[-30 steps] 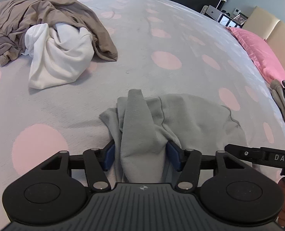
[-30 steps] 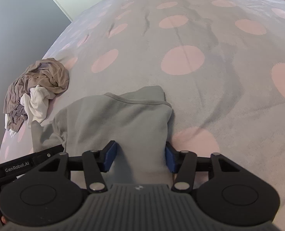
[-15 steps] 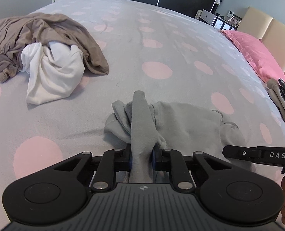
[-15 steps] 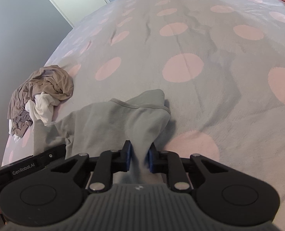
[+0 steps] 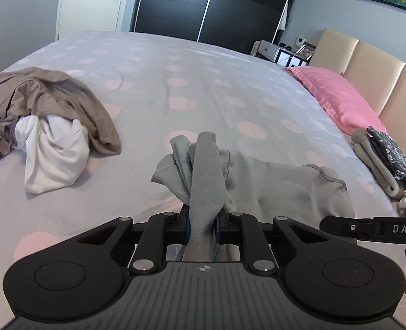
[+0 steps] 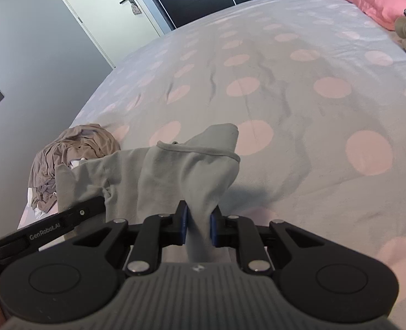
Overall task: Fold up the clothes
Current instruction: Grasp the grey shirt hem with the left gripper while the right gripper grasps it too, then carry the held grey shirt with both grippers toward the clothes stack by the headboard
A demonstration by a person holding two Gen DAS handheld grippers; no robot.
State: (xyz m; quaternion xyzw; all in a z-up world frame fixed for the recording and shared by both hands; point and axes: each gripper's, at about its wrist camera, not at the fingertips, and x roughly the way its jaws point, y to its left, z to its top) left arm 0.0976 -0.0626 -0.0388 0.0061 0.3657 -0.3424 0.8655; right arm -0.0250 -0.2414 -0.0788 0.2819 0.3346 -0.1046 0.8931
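Observation:
A light grey garment point(image 5: 271, 181) hangs between both grippers just above the bed. My left gripper point(image 5: 202, 227) is shut on a bunched fold of it, the cloth rising in a ridge ahead of the blue pads. The same grey garment point(image 6: 175, 170) fills the middle of the right wrist view, where my right gripper point(image 6: 198, 224) is shut on its other end near the hemmed edge. Each view shows the other gripper's black arm at its lower side edge. The cloth under the gripper bodies is hidden.
The bed point(image 5: 203, 88) has a grey cover with pink dots. A heap of brown and white clothes point(image 5: 46, 121) lies at left. Folded clothes point(image 5: 378, 159) are stacked at right beside a pink pillow point(image 5: 337, 96) and a beige headboard. Dark wardrobe doors stand behind.
Both grippers closed on the grey garment and rose, lifting its edges off the bed. The cloth is now bunched and stretched between them, and both views tilted up toward the far wall.

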